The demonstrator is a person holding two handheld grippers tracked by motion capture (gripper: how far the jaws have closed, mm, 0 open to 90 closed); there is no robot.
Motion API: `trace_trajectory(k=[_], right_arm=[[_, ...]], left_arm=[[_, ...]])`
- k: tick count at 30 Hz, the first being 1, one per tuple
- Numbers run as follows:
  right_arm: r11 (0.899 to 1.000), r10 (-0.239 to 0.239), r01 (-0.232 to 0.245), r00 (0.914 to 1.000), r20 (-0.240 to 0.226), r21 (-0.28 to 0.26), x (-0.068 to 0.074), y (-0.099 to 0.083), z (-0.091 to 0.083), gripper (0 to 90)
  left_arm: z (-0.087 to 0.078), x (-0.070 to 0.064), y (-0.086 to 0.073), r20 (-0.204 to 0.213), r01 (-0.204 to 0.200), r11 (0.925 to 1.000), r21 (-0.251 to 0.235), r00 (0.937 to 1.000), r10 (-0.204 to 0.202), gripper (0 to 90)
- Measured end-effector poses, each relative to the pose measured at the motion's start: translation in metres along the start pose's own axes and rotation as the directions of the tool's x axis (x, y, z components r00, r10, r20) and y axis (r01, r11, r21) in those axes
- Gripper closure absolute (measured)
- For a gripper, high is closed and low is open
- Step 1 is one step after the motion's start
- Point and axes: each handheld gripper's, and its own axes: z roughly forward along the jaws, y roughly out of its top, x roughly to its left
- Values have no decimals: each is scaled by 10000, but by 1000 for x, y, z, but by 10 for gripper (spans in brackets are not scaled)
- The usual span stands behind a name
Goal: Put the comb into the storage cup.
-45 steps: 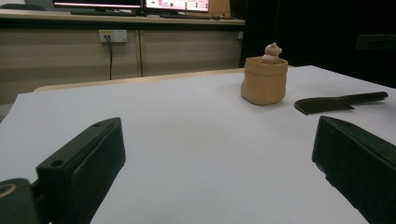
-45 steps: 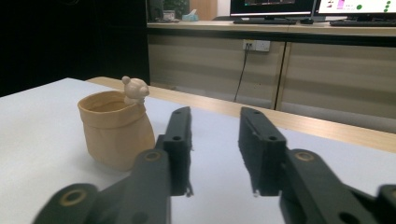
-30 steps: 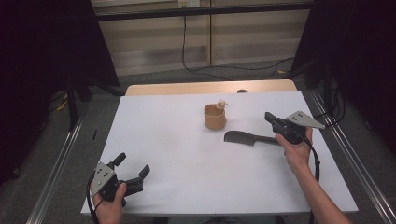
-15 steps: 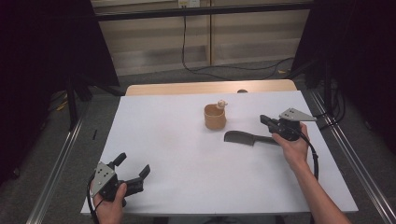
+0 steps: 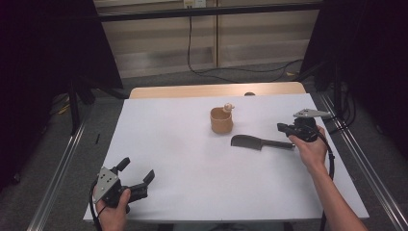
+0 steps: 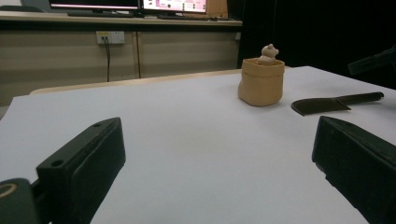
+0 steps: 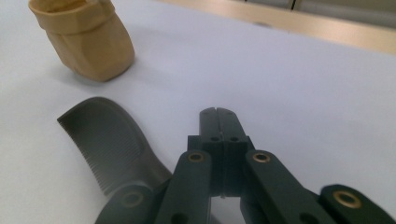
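My right claw [image 7: 217, 114], pressed together, hovers above the comb's [image 7: 109, 142] handle; the comb lies at lower left, the cup [image 7: 86, 39] upper left.

Dim surroundings — soft, blurred close-ups

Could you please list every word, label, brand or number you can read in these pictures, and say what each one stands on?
No text can be read.
Monitors behind the table: bright screens, content too blurred to read.
Wall socket: no legible marking.
Cup, comb, left tool, right tool: no print visible.
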Motion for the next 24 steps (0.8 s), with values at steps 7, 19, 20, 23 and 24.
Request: trace_trajectory(k=[7,19,20,23,24], right_arm=[[9916,187,-209,9997,181,1275,-6,-3,3,900],[9707,-21,-71,9993,378,2404,-16,-13,4,900],[9703,-17,-74,9993,373,2416,-15,-13,4,900],[9703,-78,-6,9994,340,2417,-15,-13,4,900],[9676,-156,52,9991,393,2523,-16,-14,5,900]], left_arm=[[0,0,0,20,24,10000,36,10000,-24,28],[-1,1,0,24,20,10000,29,10000,-21,28],[-1,0,1,23,36,10000,-6,10000,-36,28],[0,0,0,33,25,10000,13,10000,-25,28],[0,0,0,50,11,10000,54,10000,-11,28]])
